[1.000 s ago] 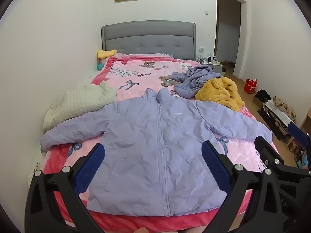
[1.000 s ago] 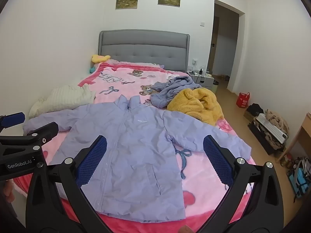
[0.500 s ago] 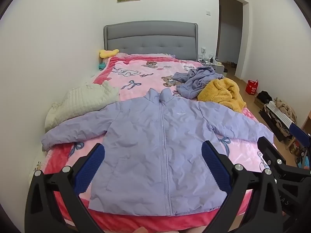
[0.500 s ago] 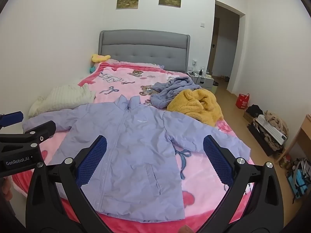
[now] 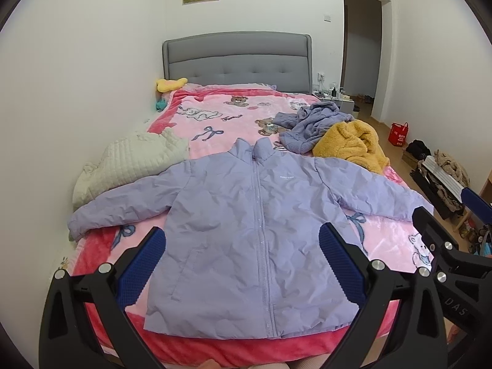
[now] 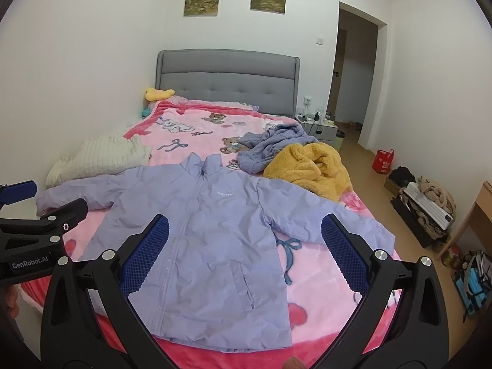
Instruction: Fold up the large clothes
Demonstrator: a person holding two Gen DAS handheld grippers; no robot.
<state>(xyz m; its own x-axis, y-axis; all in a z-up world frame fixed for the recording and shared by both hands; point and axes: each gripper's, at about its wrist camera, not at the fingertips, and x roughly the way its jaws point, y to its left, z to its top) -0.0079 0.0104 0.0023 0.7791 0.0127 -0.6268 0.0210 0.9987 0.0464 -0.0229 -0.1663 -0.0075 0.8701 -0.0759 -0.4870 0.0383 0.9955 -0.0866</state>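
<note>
A lilac zip-up puffer jacket point(image 5: 255, 227) point(image 6: 203, 240) lies flat and face up on the pink blanket, zipped, collar toward the headboard, both sleeves spread out sideways. My left gripper point(image 5: 243, 264) hovers open above the jacket's hem, holding nothing. My right gripper point(image 6: 244, 255) also stands open over the jacket's lower right side, holding nothing. Each gripper shows at the edge of the other's view: the right one point(image 5: 446, 233) in the left wrist view, the left one point(image 6: 40, 215) in the right wrist view.
A cream quilted garment point(image 5: 129, 163) lies by the left sleeve near the wall. A grey-blue robe point(image 5: 310, 126) and a yellow fleece point(image 5: 350, 144) are piled beyond the right shoulder. Right of the bed are a floor with bags point(image 6: 382, 160), clutter point(image 6: 427, 200) and a wooden desk point(image 6: 479, 215).
Both views have shifted slightly; the jacket sits a little more centred in the left wrist view. The jacket itself has not moved and both grippers stay open.
</note>
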